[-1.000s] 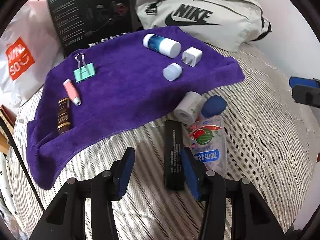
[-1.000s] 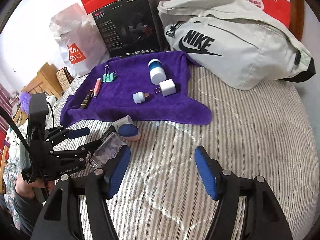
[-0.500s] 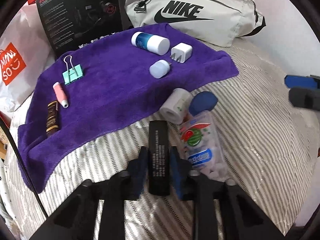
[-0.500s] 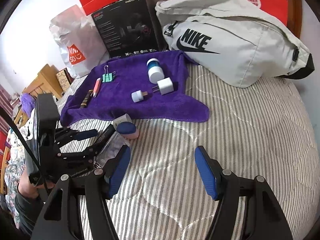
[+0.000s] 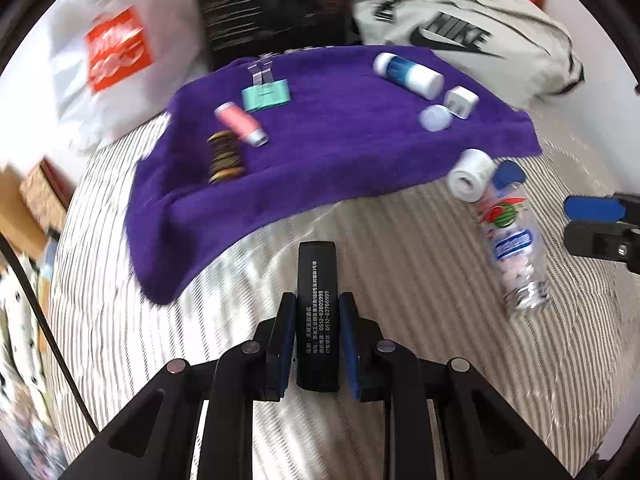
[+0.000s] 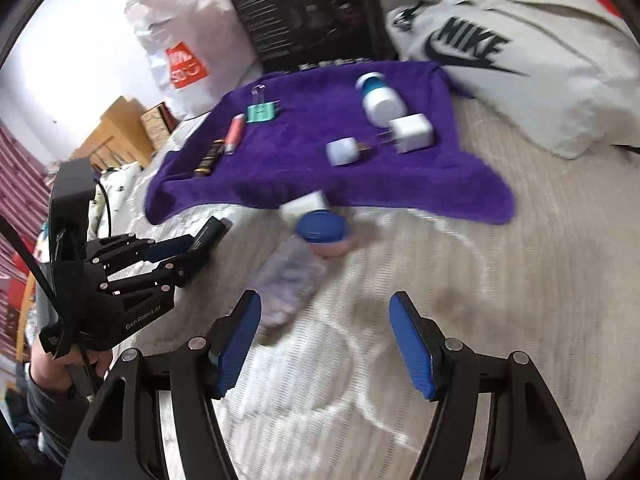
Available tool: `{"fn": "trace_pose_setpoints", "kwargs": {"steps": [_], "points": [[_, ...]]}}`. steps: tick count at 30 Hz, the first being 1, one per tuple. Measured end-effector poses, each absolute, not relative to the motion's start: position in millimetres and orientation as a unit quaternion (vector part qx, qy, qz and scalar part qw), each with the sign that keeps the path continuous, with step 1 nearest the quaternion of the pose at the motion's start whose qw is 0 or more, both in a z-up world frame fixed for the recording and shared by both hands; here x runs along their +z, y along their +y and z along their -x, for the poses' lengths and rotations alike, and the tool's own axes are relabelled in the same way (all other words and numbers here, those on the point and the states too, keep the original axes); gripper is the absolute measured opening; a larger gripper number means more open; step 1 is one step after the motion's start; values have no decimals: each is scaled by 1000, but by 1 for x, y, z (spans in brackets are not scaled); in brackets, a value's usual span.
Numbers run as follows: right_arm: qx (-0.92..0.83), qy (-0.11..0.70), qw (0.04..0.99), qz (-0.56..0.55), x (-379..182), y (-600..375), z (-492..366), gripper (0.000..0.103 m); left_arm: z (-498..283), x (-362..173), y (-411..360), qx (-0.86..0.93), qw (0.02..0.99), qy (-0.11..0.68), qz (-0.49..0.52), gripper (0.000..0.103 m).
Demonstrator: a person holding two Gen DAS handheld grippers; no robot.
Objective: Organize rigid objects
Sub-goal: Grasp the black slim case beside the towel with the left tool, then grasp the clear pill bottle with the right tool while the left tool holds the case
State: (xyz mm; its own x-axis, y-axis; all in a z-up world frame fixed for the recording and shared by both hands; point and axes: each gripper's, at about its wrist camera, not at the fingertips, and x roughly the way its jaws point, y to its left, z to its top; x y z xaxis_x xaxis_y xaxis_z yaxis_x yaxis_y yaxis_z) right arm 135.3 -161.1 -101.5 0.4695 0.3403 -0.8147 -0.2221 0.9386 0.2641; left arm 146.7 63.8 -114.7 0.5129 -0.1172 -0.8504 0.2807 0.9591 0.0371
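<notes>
Jaws on the left gripper [image 5: 317, 332] are clamped tight on the black bar [image 5: 317, 300], blue pads pressing both long sides, the bar held above the striped bed [image 5: 420, 320] just short of the purple towel [image 5: 340, 148]. Over on the other side, the right gripper [image 6: 325, 344] has its jaws wide apart and holds nothing, hovering near the clear candy bottle [image 5: 514, 248] that lies on the bedding beside a white roll [image 5: 470, 174]. My read: this is the carry step, bar picked and heading for the towel, where a binder clip [image 5: 265, 94], a pink tube [image 5: 240, 123], a brown tube [image 5: 225, 157], a white-and-blue bottle [image 5: 408, 75], a charger plug [image 5: 461, 102] and a small white adapter [image 5: 435, 117] already lie in loose rows. Next move likely calls for lining the bar up over a bare patch of purple, lowering it flat, then releasing without nudging its neighbours. Soft quilted bedding underneath, so things may roll or sink. Behind the towel: a grey Nike bag [image 5: 472, 40], a black box [image 5: 276, 4] and a white shopping bag [image 5: 116, 52]; much of it is motion-blurred.
</notes>
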Motion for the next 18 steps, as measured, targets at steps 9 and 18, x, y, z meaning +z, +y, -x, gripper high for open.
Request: {"fn": "trace_pose_setpoints", "kwargs": {"steps": [9,18], "points": [[141,503,852,-28,-123,-111,-154,66,-143,-119,80,-124,870,473,-62,21],[117,518,847,34,-129,-118,-142,66,-141,-120,83,-130,873,467,-55,21]]}}
